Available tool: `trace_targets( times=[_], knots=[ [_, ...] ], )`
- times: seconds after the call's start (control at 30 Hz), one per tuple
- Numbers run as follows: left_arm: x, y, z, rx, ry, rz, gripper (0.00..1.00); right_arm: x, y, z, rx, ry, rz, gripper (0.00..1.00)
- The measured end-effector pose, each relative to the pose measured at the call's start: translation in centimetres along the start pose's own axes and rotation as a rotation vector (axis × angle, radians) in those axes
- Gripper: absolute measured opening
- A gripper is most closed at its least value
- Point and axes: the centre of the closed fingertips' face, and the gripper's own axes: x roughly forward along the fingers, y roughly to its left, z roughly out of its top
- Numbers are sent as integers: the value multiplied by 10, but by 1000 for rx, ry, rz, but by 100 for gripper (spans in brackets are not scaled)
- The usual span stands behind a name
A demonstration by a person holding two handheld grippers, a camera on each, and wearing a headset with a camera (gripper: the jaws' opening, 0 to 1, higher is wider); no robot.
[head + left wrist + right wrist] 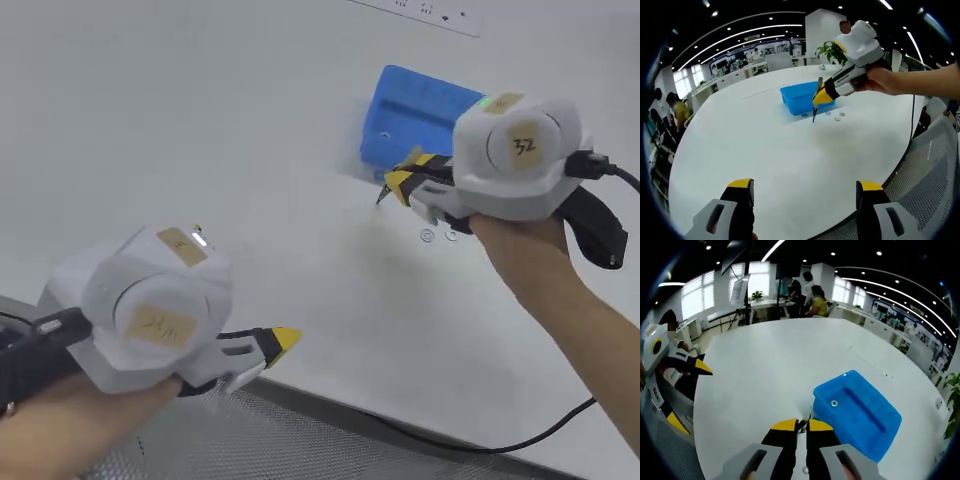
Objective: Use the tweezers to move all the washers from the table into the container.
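Left tongs (805, 185) spread wide; right tongs (802, 426) clamped.

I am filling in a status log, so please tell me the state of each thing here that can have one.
Tweezers: gripped, tips pointing down.
Right tongs: shut on the tweezers.
Left tongs: open, empty.
Container: open, with one washer lying on it.
Loose washers: lying flat on the table.

Open office: ceiling light strips (755, 18), desks (740, 75), potted plant (829, 50).

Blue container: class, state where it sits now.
Head view, upper right of the white table: the blue container sits just beyond the right gripper, washers lying nearby.
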Motion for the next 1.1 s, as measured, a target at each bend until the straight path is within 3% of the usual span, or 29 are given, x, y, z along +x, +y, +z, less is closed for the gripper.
trace_targets(
  times=[0.2,0.33,0.67,0.83,1.0,1.1],
  knots=[
    [0,0,0,-1,-3,1,86,5,-1,4,70,-19,0,1],
    [0,0,0,-3,0,0,86,0,-7,16,107,-80,2,1],
    [1,1,-2,-4,10,0,85,8,-18,24,66,-93,-9,2],
    [1,0,-2,-2,12,0,85,14,-16,21,27,-64,-7,1],
    [1,1,-3,-4,15,3,85,11,-13,17,37,-39,9,1],
    [1,1,-3,-2,14,4,85,3,-15,20,-5,-46,-10,1]
  ],
)
